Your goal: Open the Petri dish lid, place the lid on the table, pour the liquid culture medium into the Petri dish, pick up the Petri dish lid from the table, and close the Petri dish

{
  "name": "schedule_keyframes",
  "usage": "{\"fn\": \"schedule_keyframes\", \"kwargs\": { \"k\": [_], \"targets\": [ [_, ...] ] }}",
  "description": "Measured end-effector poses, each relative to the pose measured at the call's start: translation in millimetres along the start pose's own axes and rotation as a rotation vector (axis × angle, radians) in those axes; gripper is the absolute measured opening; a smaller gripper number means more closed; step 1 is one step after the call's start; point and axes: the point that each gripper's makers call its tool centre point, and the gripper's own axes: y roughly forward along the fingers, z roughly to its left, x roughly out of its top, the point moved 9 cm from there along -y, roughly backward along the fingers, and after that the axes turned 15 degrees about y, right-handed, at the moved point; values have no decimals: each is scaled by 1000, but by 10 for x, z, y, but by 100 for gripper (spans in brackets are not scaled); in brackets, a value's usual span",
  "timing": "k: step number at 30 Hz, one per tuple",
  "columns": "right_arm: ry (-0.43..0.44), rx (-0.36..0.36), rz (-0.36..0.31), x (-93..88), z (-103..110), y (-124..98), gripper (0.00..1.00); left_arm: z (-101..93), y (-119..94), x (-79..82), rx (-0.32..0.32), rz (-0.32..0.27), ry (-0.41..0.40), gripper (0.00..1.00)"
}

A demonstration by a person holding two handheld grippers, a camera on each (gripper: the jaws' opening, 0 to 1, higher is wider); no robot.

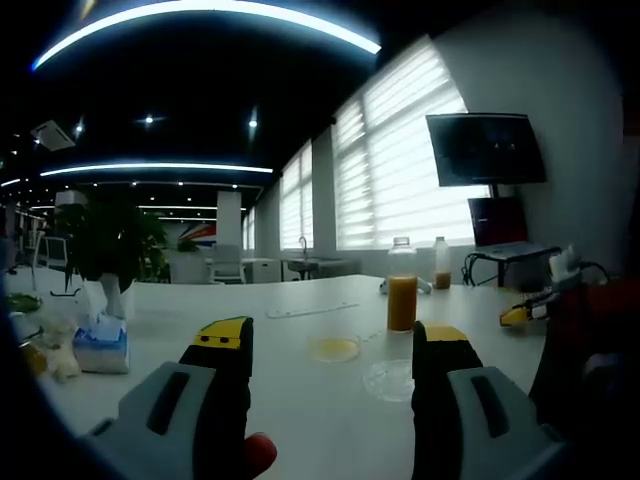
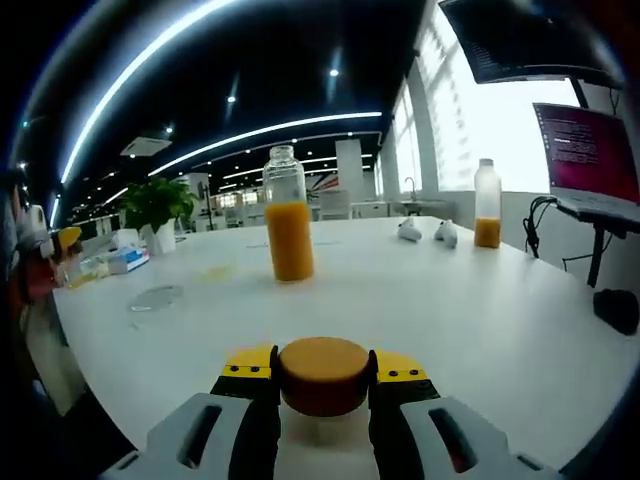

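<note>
Left tool (image 1: 332, 350) — grey body, black jaws, yellow tips.

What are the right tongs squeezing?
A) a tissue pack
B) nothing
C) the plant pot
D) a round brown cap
D: in the right gripper view, the right tongs press from both sides on a round brown cap, with the open bottle of orange liquid standing beyond.

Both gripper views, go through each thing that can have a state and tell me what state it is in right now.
Clear glass bottle of orange liquid: upright on the white table, uncapped, about half full.
Round orange-brown cap: clamped in the right gripper.
Left gripper: open, empty.
Clear Petri dish: open, yellowish inside.
Clear Petri dish lid: flat on the table.
Second smaller bottle: upright, capped.
</note>
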Motion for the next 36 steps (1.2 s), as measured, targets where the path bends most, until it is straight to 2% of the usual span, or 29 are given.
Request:
{"fn": "schedule_keyframes", "kwargs": {
  "k": [13, 20, 22, 30, 36],
  "targets": [
    [-10, 18, 19, -79, 62, 20, 30, -13, -10, -8, 0, 4, 0, 56],
    [-20, 45, 17, -20, 162, 130, 30, -13, -17, -3, 2, 1, -4, 56],
    [-39, 22, 32, -60, 137, 135, 30, -9, -23, -1, 4, 2, -2, 56],
    [-69, 17, 61, -98, 123, 170, 30, 0, -30, -4, 7, 3, -3, 56],
    [-66, 22, 57, -66, 129, 176, 34, 13, -33, 4, 11, 0, -2, 56]
  ]
}}
